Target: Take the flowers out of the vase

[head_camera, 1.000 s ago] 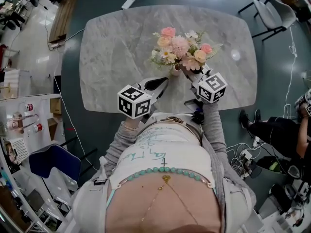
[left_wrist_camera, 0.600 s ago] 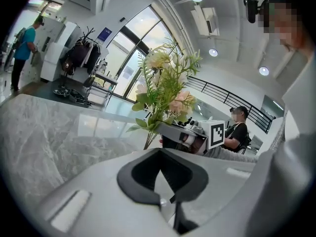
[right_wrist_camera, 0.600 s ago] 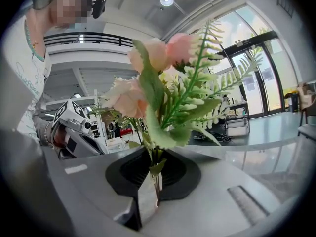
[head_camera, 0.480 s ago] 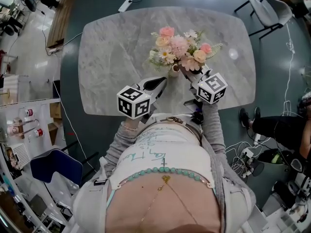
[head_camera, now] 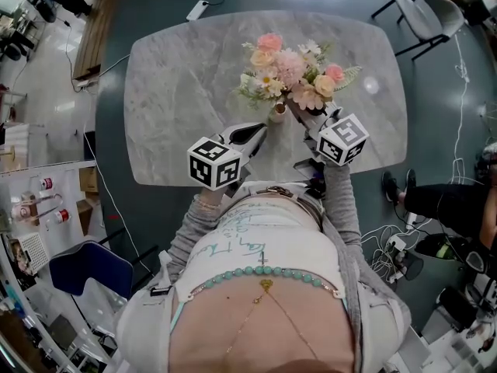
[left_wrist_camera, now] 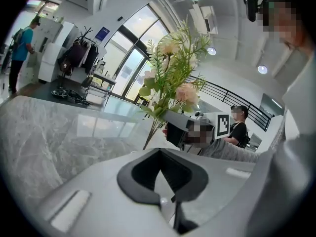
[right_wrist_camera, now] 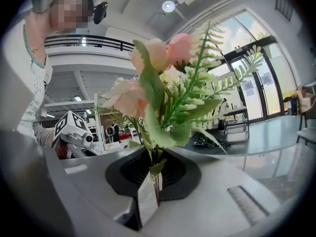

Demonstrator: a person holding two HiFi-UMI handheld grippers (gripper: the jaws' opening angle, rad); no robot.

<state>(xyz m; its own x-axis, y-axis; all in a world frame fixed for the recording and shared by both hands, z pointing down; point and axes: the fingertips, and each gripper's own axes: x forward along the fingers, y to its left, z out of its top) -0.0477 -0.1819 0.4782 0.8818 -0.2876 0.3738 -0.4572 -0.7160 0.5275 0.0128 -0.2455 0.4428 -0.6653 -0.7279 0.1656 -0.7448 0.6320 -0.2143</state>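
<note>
1 bunch of artificial flowers (head_camera: pixel 291 70), pink, peach and white with green fern sprigs, stands over the middle of 1 grey marble table (head_camera: pixel 178 76). The blooms are too crowded to count. 1 small pale vase (head_camera: pixel 278 114) sits on the table under the near edge of the bunch. The head view does not settle whether the stem ends are still inside its mouth.

There are 2 grippers, each with 1 marker cube. The right gripper (head_camera: pixel 300 109) is clenched on the green stems (right_wrist_camera: pixel 154 168) low down, with the blooms and fern rising above its jaws in its own view. It reaches in from the right and points up-left toward the vase. The left gripper (head_camera: pixel 259 130) has its jaws pressed together with nothing between them. Its tip lies low over the table just beside the vase, on the vase's left.

Both forearms, in grey sleeves (head_camera: pixel 194 222), stretch forward from the torso side by side.

1 grey chair (head_camera: pixel 425 15) stands beyond the table's far right corner, and 1 blue chair (head_camera: pixel 87 264) at the near left.
</note>
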